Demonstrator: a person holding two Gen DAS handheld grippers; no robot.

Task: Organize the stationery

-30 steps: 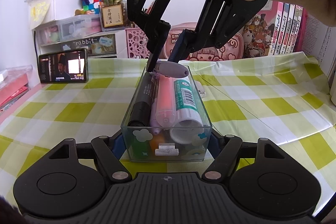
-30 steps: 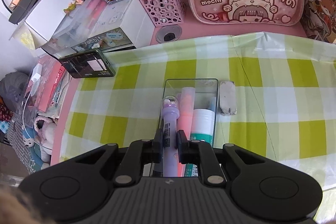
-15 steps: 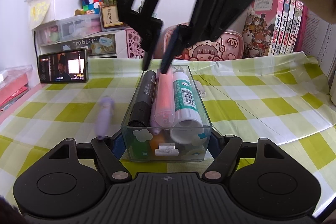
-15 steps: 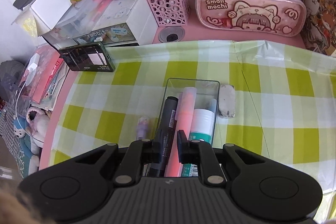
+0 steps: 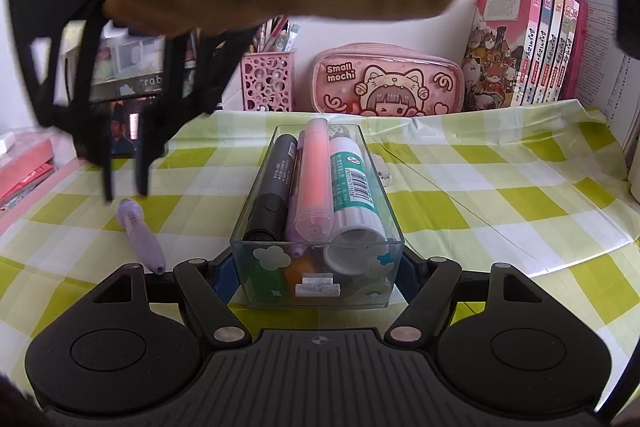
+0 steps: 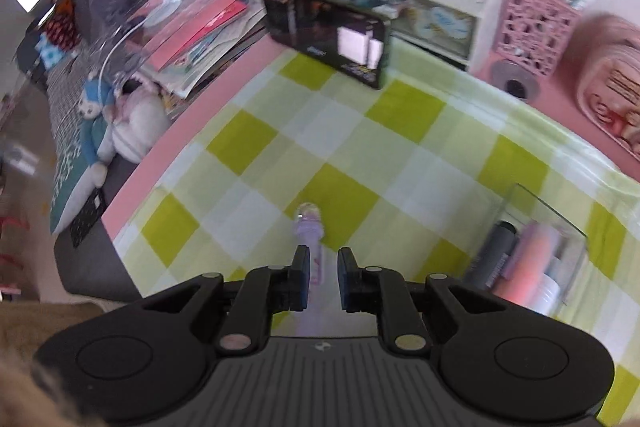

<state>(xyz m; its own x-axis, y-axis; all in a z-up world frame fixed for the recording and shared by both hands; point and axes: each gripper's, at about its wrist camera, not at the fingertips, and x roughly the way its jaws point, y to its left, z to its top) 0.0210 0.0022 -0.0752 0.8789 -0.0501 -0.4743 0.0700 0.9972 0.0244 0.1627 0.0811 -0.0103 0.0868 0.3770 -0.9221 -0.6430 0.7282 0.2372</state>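
A clear plastic box (image 5: 316,259) holds a black marker (image 5: 276,183), a pink highlighter (image 5: 315,175) and a glue stick (image 5: 352,195). My left gripper (image 5: 316,283) is shut on the box's near end. A purple pen (image 5: 140,235) lies on the checked cloth left of the box. My right gripper (image 6: 323,267) is open and hovers just above the pen (image 6: 310,231), fingers on either side of it; it also shows in the left wrist view (image 5: 124,187). The box shows at the right of the right wrist view (image 6: 560,227).
A phone (image 6: 328,35), a pink pen basket (image 5: 268,83), a pink pencil case (image 5: 388,83) and books (image 5: 528,47) stand along the back. A small eraser (image 5: 382,171) lies right of the box. The table edge (image 6: 168,155) is to the left.
The purple pen dropped from my right gripper over the box onto the cloth on the left. My right gripper opened and swung left over it. The left gripper held still.
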